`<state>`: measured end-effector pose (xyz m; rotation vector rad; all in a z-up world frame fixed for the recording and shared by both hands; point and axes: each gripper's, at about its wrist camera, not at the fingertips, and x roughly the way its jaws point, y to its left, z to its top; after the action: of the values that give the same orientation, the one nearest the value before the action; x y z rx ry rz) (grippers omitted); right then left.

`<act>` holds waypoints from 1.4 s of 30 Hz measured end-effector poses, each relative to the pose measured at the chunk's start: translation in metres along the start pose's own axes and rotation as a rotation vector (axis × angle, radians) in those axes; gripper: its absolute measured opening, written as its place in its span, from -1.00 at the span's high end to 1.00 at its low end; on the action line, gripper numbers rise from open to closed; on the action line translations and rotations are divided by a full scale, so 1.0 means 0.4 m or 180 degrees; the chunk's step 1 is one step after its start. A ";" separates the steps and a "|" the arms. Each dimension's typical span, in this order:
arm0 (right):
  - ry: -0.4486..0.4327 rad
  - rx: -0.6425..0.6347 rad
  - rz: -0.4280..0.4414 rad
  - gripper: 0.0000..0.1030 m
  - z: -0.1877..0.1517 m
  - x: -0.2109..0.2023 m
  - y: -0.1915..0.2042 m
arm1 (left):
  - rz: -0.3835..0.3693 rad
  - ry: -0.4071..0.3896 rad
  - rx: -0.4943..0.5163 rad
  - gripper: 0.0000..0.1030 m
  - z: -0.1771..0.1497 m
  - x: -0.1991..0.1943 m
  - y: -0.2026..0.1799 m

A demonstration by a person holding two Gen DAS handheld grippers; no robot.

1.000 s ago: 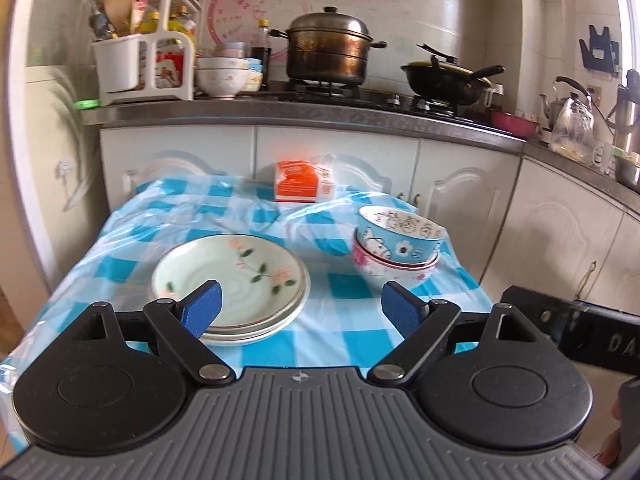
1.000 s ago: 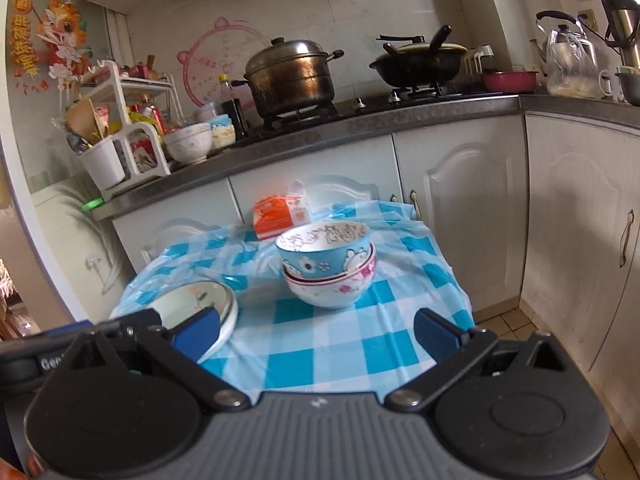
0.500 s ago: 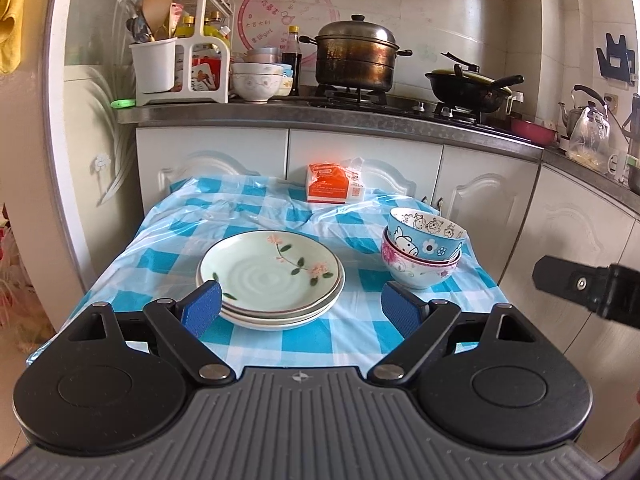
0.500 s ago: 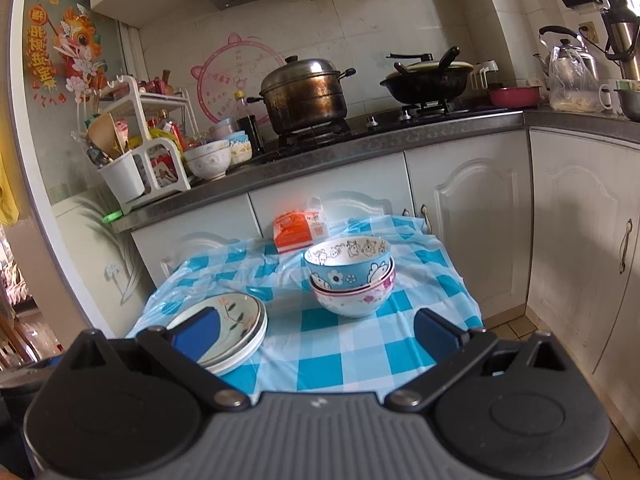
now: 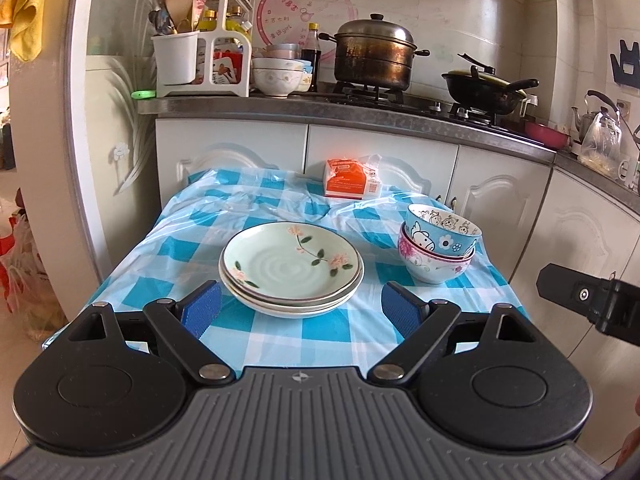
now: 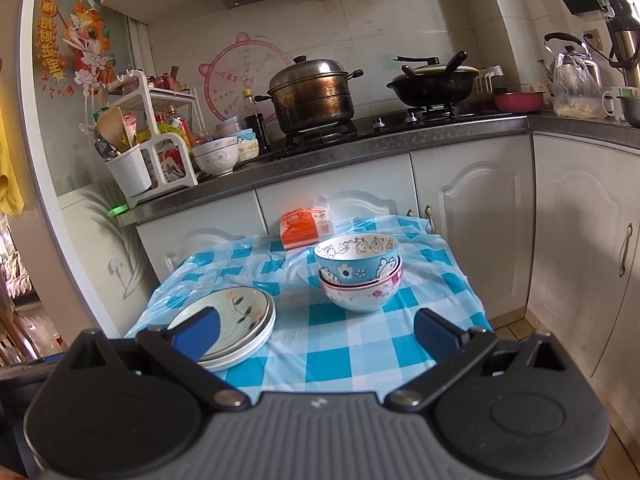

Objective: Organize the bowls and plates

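Nearest to me, my left gripper point(image 5: 301, 307) hung with its blue-padded fingers spread wide and nothing between them, just short of the tabletop's near edge. My right gripper point(image 6: 316, 330) was likewise released, fingers splayed and empty, held off that same edge.

Just beyond sat the stacked plates point(image 5: 291, 267), near the front edge and toward the left side of the tabletop point(image 5: 168, 256). They were round, shallow and glossy, pale green on top with a painted sprig of pink flowers and dark leaves; I could not count how many lay under the top one. From the right wrist view one blue pad covered part of their rim.

Near the right edge stood the nested bowls point(image 5: 438, 242): a blue one printed with cartoon animals and flowers, seated in a white one with pink blossoms and a pink rim. They stood apart from the plates.

A blue-and-white checked cloth under wrinkled clear plastic covered the tabletop. At its far edge an orange and white carton point(image 5: 347, 183) leaned by the white cabinets; its print was too small to read.
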<state>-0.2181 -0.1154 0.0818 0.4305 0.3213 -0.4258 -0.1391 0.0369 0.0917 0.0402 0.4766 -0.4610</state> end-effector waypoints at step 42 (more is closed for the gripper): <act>0.0067 -0.0014 -0.0007 -0.98 -0.039 0.003 -0.014 | 0.0199 0.0097 0.0068 -1.00 -0.021 0.005 -0.019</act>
<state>-0.2229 -0.1130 0.0660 0.4305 0.3429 -0.4228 -0.1445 0.0304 0.0838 0.0827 0.4992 -0.4045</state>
